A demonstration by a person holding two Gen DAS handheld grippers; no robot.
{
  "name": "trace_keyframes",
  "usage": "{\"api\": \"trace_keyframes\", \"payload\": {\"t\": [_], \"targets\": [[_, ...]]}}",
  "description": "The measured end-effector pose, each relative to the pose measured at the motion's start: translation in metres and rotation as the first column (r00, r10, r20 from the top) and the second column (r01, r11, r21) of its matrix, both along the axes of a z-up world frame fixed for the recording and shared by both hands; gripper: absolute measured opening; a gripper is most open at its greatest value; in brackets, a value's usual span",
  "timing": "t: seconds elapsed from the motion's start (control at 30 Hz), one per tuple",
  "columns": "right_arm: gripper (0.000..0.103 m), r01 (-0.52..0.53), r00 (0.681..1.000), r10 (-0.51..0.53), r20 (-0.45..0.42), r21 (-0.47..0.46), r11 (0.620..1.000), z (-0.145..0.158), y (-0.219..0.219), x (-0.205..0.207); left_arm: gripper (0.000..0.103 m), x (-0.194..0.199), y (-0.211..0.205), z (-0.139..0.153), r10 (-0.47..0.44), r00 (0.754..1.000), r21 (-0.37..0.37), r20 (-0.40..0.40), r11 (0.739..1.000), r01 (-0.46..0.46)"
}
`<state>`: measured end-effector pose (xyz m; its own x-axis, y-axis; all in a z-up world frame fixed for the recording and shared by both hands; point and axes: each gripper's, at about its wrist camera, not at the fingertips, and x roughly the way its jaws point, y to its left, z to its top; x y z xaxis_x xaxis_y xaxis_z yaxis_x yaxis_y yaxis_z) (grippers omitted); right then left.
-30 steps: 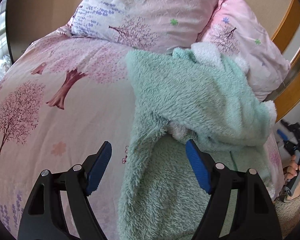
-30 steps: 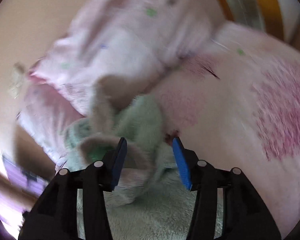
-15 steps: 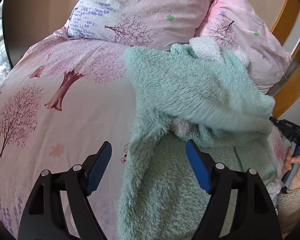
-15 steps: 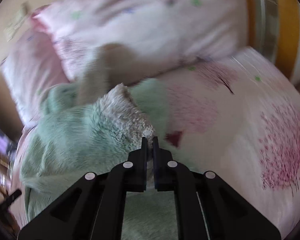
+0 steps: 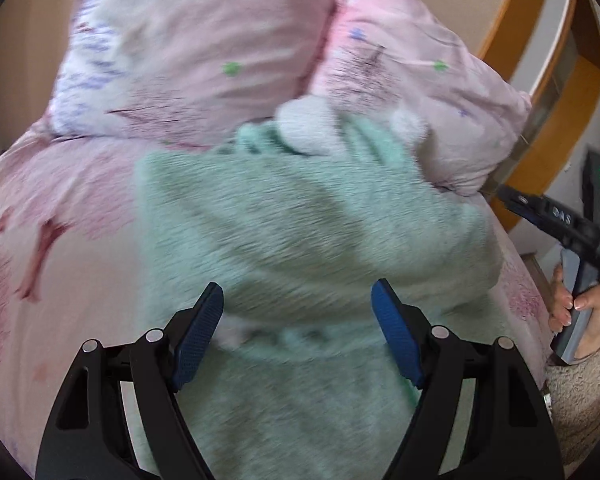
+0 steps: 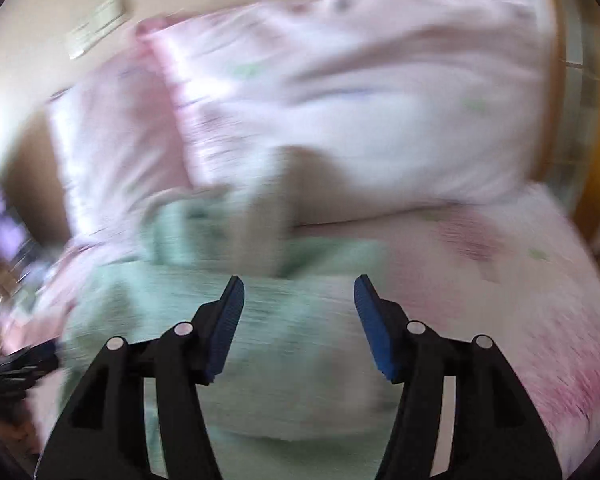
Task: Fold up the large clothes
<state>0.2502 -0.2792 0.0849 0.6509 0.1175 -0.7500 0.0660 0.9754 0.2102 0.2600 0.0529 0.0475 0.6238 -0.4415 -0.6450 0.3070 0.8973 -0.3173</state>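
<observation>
The right gripper (image 6: 299,322) has released: half a second ago its jaws were clenched on a fold of the mint fleece garment (image 5: 300,232), and they now stand wide apart with nothing between them; the fleece lies below and ahead of the pads, not touching them so far as the blurred right wrist view shows. The left gripper (image 5: 297,330) is unchanged in state; its jaws stand spread over the garment and grasp nothing.

The garment lies on the bed (image 5: 60,280), its upper end against the two pink pillows (image 5: 204,52); the section carried across by the right gripper has come down as a folded layer over the body, its edge running crosswise just ahead of the left jaws; white trim (image 5: 312,128) shows at the pillow end. In the left wrist view the right hand (image 5: 580,312) grips its handle at the far right, off the edge of the garment.

Judgement: one fold is laid and let go; the garment is not yet compact, so further folds are likely needed. Both views are smeared by motion, so whether the folded edge sits square cannot be told; thick fleece may spring back once released.
</observation>
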Motion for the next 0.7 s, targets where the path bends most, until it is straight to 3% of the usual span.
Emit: {"api": "trace_keyframes", "payload": {"t": [0.13, 0.3, 0.37, 0.5, 0.57, 0.7], "targets": [[0.051, -0.109, 0.989, 0.108, -0.097, -0.011, 0.994, -0.022, 0.035, 0.052, 0.077, 0.012, -0.039, -0.003, -0.036, 0.999, 0.025, -0.006, 0.999, 0.037], [0.047, -0.094, 0.988, 0.096, -0.12, 0.02, 0.995, -0.036, 0.046, 0.082, 0.077, 0.027, -0.067, -0.01, -0.041, 0.999, 0.105, 0.008, 0.994, 0.04], [0.047, -0.088, 0.99, 0.091, -0.103, 0.033, 0.996, -0.034, 0.045, 0.082, 0.077, 0.035, -0.065, -0.007, -0.035, 0.999, 0.09, 0.011, 0.995, 0.034], [0.046, -0.128, 0.978, 0.138, -0.159, 0.071, 0.989, -0.049, 0.044, 0.092, 0.077, 0.056, -0.059, -0.001, -0.021, 1.0, 0.044, -0.016, 0.999, 0.022], [0.015, -0.139, 0.975, 0.146, -0.17, 0.051, 0.989, -0.057, 0.047, 0.093, 0.077, 0.064, -0.059, -0.003, -0.025, 0.999, 0.034, -0.037, 0.999, 0.026], [0.009, -0.082, 0.995, 0.084, -0.061, 0.04, 0.996, -0.041, 0.037, 0.097, 0.077, 0.071, -0.065, -0.016, -0.029, 0.996, 0.074, -0.081, 0.997, 0.035]]}}
